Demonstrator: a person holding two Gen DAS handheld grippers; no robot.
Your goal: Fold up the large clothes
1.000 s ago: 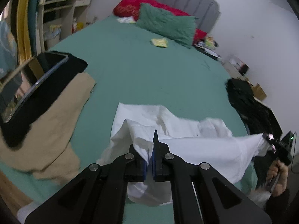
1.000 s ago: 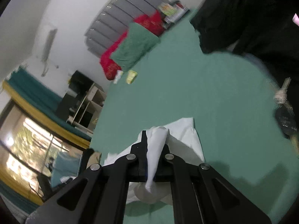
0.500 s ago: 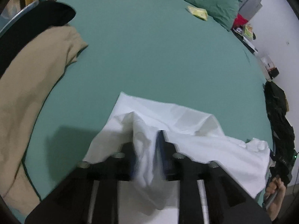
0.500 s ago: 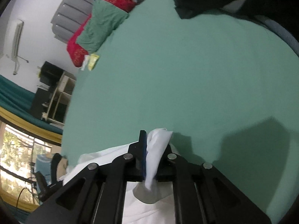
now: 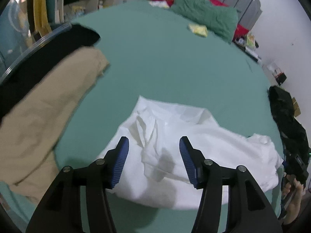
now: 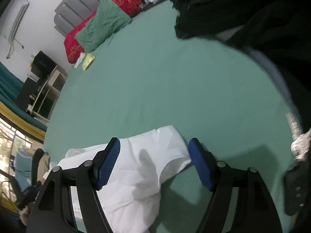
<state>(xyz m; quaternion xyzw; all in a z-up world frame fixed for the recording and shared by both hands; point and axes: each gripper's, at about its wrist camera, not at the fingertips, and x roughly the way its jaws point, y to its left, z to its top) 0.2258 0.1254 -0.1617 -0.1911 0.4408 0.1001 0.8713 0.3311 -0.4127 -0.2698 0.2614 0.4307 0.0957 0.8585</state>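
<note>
Partly behind both just-opened jaws, white garment (image 5: pixel 175 136) lies crumpled on bed (image 5: pixel 165 68).

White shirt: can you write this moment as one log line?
white shirt: lying loose on bed | left gripper: jaws just opened | right gripper: jaws just opened

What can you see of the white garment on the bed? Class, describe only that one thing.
The white garment is thin, soft-looking cloth, lying crumpled and partly doubled over on the green bedsheet, with creases and loose folds. What kind of garment it is cannot be told. The left gripper and right gripper have just been opening; their blue fingers now stand apart above it, not pinching it. Only the sheet visibly touches it.
</note>
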